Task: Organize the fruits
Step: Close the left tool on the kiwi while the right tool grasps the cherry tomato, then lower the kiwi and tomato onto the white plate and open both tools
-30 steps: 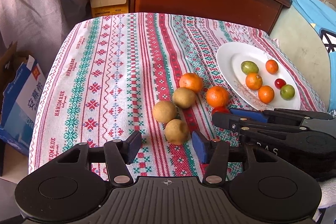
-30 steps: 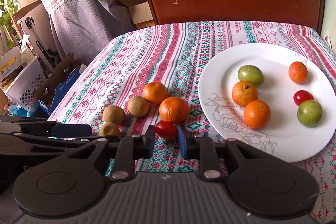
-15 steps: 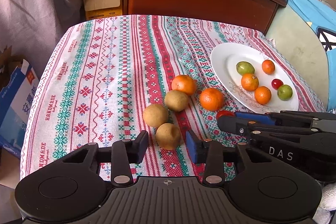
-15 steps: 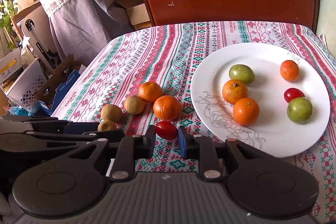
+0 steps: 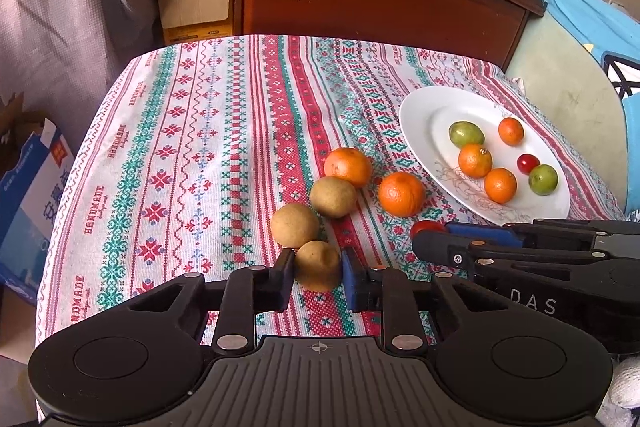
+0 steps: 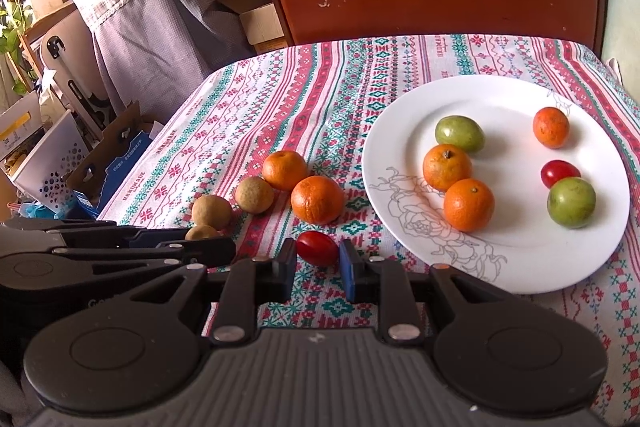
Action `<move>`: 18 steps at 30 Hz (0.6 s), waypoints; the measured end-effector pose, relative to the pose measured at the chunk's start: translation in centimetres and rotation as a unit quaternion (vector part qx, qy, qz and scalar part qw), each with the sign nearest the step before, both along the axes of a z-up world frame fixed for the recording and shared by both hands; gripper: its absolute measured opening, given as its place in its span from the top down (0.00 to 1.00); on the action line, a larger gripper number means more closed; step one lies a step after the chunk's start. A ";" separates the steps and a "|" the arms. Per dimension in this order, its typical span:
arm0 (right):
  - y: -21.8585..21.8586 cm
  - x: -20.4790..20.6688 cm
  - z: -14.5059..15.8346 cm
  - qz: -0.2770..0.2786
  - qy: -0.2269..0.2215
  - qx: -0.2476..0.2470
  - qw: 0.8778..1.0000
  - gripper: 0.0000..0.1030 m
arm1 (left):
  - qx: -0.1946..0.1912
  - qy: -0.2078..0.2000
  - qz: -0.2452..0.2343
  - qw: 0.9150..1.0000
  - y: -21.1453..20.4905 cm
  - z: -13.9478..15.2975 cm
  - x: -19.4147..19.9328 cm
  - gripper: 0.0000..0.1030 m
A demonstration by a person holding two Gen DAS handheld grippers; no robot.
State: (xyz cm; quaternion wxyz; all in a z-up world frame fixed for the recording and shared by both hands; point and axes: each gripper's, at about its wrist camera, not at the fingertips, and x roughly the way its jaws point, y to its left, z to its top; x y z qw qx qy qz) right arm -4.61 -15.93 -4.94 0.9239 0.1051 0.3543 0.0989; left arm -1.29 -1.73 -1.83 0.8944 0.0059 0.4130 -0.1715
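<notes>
Currently: left gripper (image 5: 318, 269), fingers clamped on the nearest brown fruit (image 5: 318, 265), one pad touching each side; fruit resting on the patterned cloth of the worktop (image 5: 192, 147). Two more brown fruits (image 5: 295, 225) just beyond it. Right gripper (image 6: 318, 265), fingers closed against a red cherry tomato (image 6: 317, 247), held between the pads at cloth level. Two loose oranges (image 6: 317, 199) between the brown fruits and the white plate (image 6: 400, 147). Plate holds three oranges, two green fruits, one cherry tomato.
</notes>
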 end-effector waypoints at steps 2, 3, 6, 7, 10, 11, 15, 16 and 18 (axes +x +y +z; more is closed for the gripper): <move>-0.1 -0.1 0.3 -0.001 -0.005 0.002 1.000 0.78 | -0.008 0.001 0.003 1.000 0.0 0.3 -0.1 0.78; -0.2 -0.2 0.6 -0.002 -0.008 0.004 1.000 0.78 | -0.010 0.000 0.004 1.000 0.0 0.6 -0.1 0.78; -0.6 -0.5 1.4 -0.007 -0.019 0.011 1.000 0.78 | -0.017 -0.008 0.003 1.000 -0.2 1.4 -0.3 0.78; -0.8 -0.6 1.7 -0.010 -0.023 0.014 1.000 0.78 | -0.020 -0.010 0.002 1.000 -0.3 1.7 -0.3 0.78; -1.3 -0.7 2.6 -0.016 -0.036 0.018 0.999 0.78 | -0.029 -0.019 -0.001 0.999 -0.7 2.6 -0.3 0.79; -1.6 -0.8 3.0 -0.019 -0.041 0.020 0.999 0.78 | -0.031 -0.025 -0.001 0.999 -0.8 2.9 -0.3 0.78; -2.8 -1.0 4.6 -0.036 -0.064 0.029 0.997 0.78 | -0.049 -0.040 -0.003 0.998 -1.3 4.2 0.2 0.78; -3.2 -0.9 5.0 -0.041 -0.070 0.031 0.996 0.78 | -0.053 -0.044 -0.004 0.998 -1.5 4.5 0.4 0.78; -4.0 -0.8 5.8 -0.050 -0.081 0.033 0.995 0.78 | -0.061 -0.050 -0.007 0.997 -1.9 5.1 0.9 0.78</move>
